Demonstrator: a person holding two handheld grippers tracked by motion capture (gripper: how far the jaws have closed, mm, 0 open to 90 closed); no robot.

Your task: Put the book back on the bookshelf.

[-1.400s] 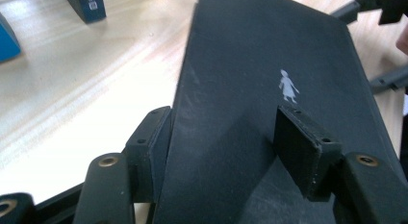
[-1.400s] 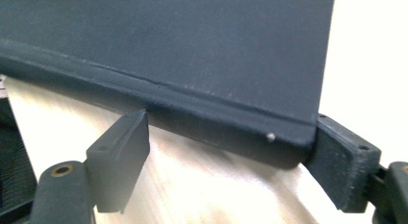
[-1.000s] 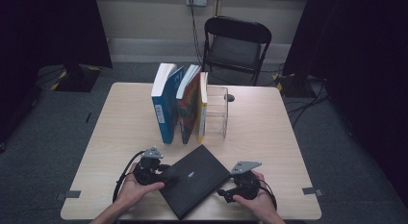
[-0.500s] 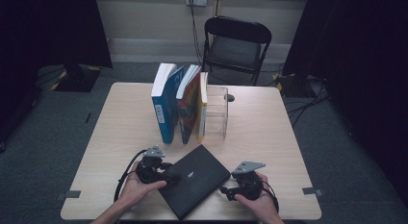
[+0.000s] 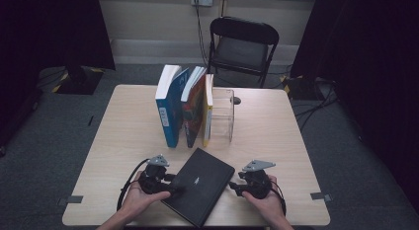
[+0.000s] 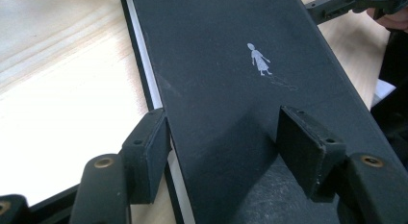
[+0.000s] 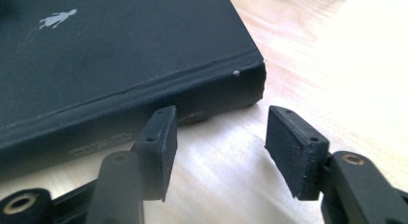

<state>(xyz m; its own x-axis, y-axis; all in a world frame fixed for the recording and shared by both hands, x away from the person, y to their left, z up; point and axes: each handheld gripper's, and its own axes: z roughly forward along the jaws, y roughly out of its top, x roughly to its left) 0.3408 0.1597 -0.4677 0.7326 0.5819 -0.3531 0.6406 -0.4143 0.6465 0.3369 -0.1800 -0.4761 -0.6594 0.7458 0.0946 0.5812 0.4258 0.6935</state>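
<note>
A clear plastic box stands near the middle of the worktop, open side up, and through its walls nothing can be made out inside. Leaning against its nine o'clock side are three upright books: a blue one outermost, a red and orange one next, a thin yellow one touching the box.

Down at six o'clock from that row lies the black book, flat on the worktop and turned at a slant, one corner pointing toward the standing books. Its cover carries a small pale figure.

The left hand comes in from the bottom edge, forearm angled up toward one o'clock, and holds the left tongs level at the book's nine o'clock edge. In the left gripper view, one pad sits at the book's page edge and the other rests over the cover, part way apart; whether they actually pinch the book I cannot tell.

The right hand mirrors it, forearm leaning toward eleven o'clock, with the right tongs aimed at the book's three o'clock corner. Those jaws have just been closing, yet in the right gripper view they stand apart over bare wood, just short of the book's spine corner, with nothing between the pads.

A black folding chair stands beyond the worktop at twelve o'clock.
</note>
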